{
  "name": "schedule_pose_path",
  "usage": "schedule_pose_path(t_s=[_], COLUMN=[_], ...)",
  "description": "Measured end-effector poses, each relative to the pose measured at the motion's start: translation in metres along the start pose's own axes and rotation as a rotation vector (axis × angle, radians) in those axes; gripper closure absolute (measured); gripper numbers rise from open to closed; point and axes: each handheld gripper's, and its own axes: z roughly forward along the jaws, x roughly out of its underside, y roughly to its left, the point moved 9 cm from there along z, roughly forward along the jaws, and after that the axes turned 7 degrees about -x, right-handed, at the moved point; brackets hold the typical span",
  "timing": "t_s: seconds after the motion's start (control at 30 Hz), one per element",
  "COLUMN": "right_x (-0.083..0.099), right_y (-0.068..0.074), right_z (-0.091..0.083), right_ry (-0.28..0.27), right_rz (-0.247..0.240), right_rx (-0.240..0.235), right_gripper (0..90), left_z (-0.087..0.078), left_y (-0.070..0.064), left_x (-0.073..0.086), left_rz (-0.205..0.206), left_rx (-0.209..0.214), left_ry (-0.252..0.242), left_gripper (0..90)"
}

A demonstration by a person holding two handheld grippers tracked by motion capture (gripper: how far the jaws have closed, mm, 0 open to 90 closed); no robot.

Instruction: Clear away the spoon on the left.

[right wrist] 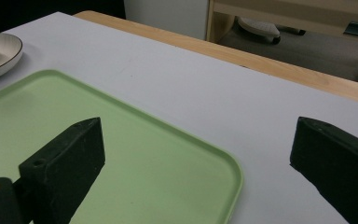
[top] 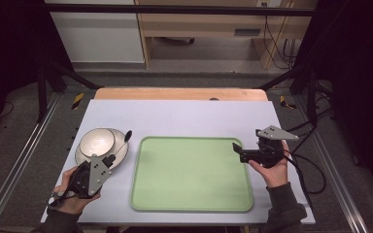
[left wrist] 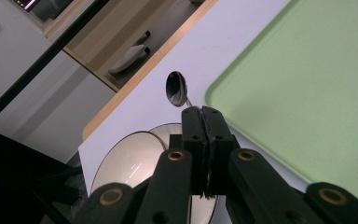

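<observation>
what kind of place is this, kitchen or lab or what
Likely a lab recording rig, not a kitchen: a black frame surrounds the table, cables run on the floor behind, and a person holds a claw in each hand.

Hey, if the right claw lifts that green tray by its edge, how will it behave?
The tray looks like thin rigid plastic, so probably light and stiff, maybe flexing slightly. It is broad with nothing on it, so a one-edge lift would likely tilt it. Its smooth low rim could slip between the jaws.

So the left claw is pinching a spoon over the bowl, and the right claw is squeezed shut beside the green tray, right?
Not quite. The right claw is wide open, as the right gripper view shows. The rest holds: the left claw pinches the spoon over the bowl, beside the green tray.
</observation>
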Motion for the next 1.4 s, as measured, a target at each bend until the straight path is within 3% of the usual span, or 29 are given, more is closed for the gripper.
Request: schedule_pose_path(t_s=[0.43, 1.4], right_x=[0.000, 0.000], right_y=[0.000, 0.001], right_z=[0.000, 0.000], right_ry=[-0.001, 0.000], right_rz=[0.000, 0.003], right_rx=[-0.002, -0.005], right_gripper=[3.3, 3.1], left_z=[0.011, 0.037], left_y=[-0.027, -0.073], left_x=[-0.006, -0.012], left_rz=[0.077, 0.160], left_rx=[0.045, 0.136], left_ry=[0.014, 0.047], left_gripper=[88.9, 88.9])
